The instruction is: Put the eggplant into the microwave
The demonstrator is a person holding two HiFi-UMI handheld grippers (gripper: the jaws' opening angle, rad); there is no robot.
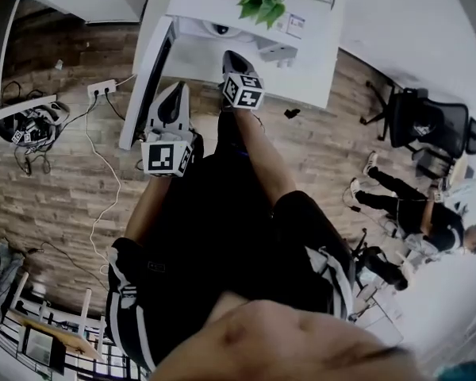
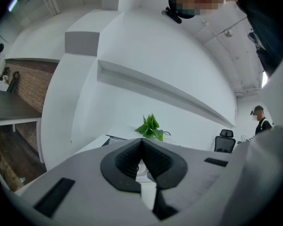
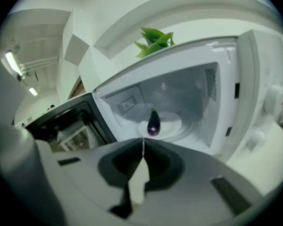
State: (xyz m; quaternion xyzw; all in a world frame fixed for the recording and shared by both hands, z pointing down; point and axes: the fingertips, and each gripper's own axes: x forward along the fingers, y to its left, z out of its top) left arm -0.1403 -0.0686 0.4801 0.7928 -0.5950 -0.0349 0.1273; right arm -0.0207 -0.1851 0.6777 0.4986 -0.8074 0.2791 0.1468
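Resting deep inside the open microwave (image 3: 247,69), the eggplant (image 3: 153,125) sits clear of the right hand-held gripper (image 3: 143,144) and left hand-held gripper (image 2: 141,142), both with jaws together and empty, though slamming the door (image 3: 61,126) might roll it about.

Glossy, smooth purple skin on the eggplant (image 3: 153,125), catching a bright highlight; smooth white casing, plastic or painted metal, on the microwave (image 3: 224,102); dark, shiny glass in the microwave door (image 3: 68,126); pale, slick turntable plate (image 3: 174,121); matt grey plastic on the left gripper (image 2: 142,142) and right gripper (image 3: 143,142), with ribbed black rubbery pads (image 2: 127,160); dull wood-grain planks on the floor (image 1: 55,189); black mesh on the office chair (image 1: 440,125); soft black cloth, white-striped, in the person's clothing (image 1: 214,244).
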